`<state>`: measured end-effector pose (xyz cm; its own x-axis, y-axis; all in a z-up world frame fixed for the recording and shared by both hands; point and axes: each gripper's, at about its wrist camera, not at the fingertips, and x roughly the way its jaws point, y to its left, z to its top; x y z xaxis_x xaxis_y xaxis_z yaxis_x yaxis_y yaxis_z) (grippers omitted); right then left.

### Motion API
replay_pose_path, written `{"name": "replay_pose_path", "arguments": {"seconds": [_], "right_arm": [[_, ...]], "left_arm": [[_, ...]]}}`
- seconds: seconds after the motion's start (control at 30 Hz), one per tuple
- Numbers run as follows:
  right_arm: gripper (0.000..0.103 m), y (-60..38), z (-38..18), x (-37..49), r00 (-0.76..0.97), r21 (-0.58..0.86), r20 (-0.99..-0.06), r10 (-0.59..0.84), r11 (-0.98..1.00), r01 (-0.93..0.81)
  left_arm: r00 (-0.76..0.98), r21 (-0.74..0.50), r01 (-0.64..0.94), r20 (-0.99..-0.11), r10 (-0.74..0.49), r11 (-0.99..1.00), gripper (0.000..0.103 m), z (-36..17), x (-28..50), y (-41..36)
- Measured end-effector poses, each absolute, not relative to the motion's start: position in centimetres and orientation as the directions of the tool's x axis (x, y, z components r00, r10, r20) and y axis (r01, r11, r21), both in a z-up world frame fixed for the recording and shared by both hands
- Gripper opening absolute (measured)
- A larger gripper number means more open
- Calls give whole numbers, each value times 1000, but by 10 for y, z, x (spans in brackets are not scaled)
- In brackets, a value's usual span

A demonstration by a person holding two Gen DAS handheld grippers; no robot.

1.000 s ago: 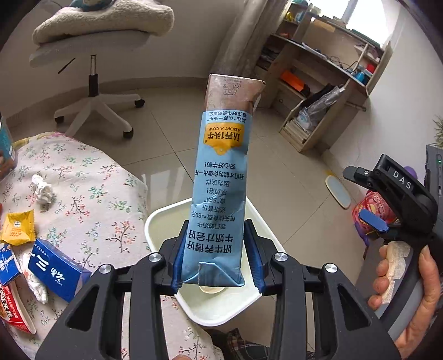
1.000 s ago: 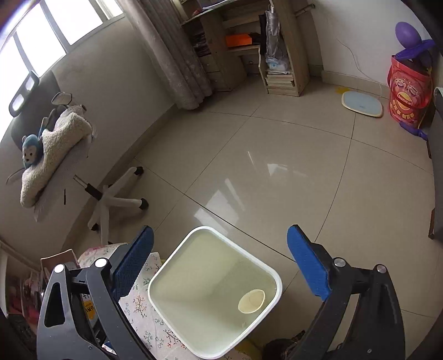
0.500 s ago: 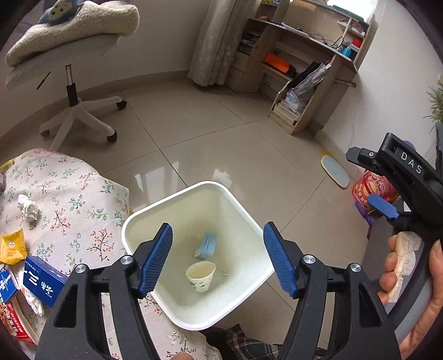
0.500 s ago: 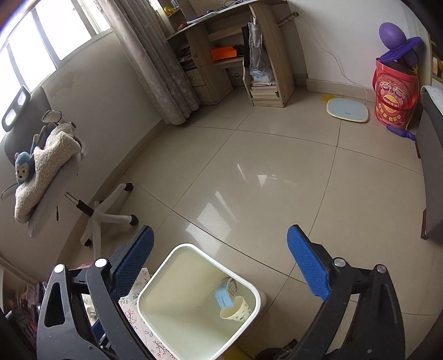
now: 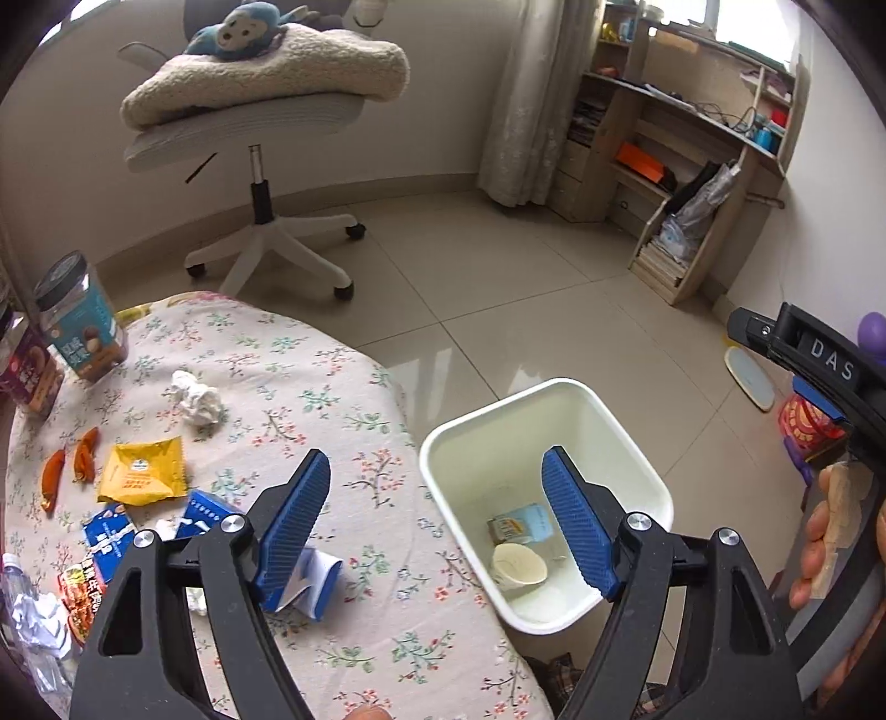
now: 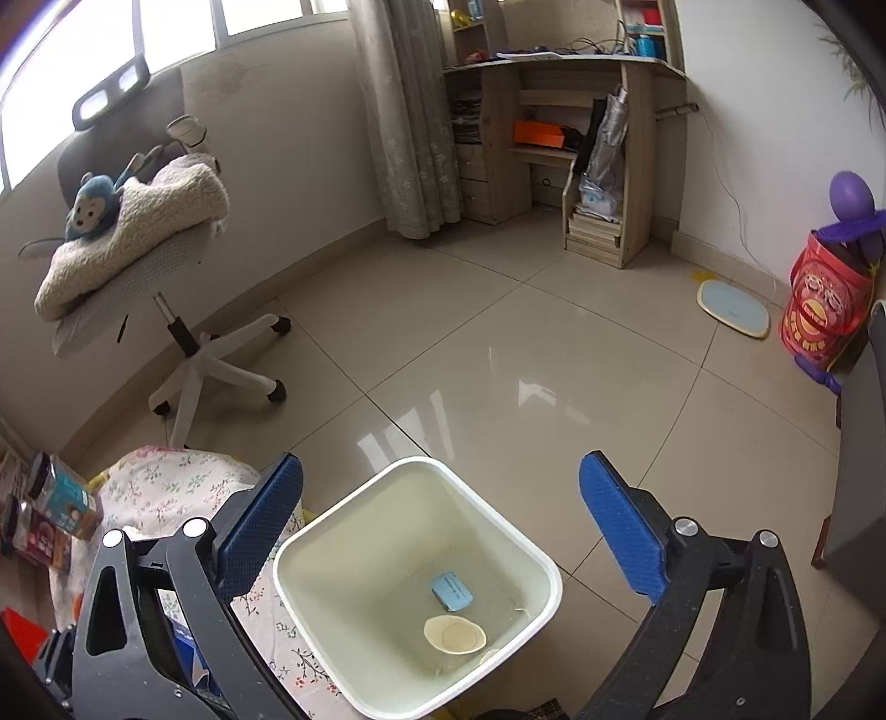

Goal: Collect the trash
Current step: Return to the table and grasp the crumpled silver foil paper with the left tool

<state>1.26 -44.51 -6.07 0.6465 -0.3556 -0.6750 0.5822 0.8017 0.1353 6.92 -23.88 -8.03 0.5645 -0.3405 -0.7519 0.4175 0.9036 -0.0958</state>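
Left hand-held gripper (image 5: 434, 523): jaws spread wide, nothing between the blue pads (image 5: 293, 515). It sits above the edge of the worktop (image 5: 310, 399), which is covered in a floral cloth, with the white bin (image 5: 637, 443) just beside that edge on the tiled floor.

Right hand-held gripper (image 6: 440, 531): jaws likewise spread wide and empty, positioned above the bin (image 6: 310, 603).

Bin contents: a blue milk carton (image 5: 520, 523) lying at the bottom, with a paper cup (image 5: 519, 564) next to it; both also show in the right wrist view, carton (image 6: 451, 591) and cup (image 6: 455, 634).

Trash on the worktop: a crumpled tissue (image 5: 195, 397), a yellow sachet (image 5: 143, 471), two orange wrappers (image 5: 69, 468), blue cartons (image 5: 205, 512), a red snack packet (image 5: 83, 592) and crumpled foil (image 5: 33, 620) at the near left.

Other items: a labelled jar (image 5: 83, 318) at the far left of the worktop; an office chair (image 5: 260, 122) carrying a blanket and a plush monkey (image 5: 238, 27).
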Motion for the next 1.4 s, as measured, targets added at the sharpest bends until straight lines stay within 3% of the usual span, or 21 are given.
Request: {"name": "replay_pose_path", "arguments": {"seconds": [0.67, 1.4], "right_arm": [[96, -267, -72, 68, 703, -43, -679, -211, 968, 249], [96, -116, -101, 107, 677, -47, -735, -21, 999, -19]], "left_arm": [[668, -25, 106, -738, -90, 994, 85, -81, 76, -65], [473, 42, -133, -875, 101, 990, 85, -124, 68, 92]]}}
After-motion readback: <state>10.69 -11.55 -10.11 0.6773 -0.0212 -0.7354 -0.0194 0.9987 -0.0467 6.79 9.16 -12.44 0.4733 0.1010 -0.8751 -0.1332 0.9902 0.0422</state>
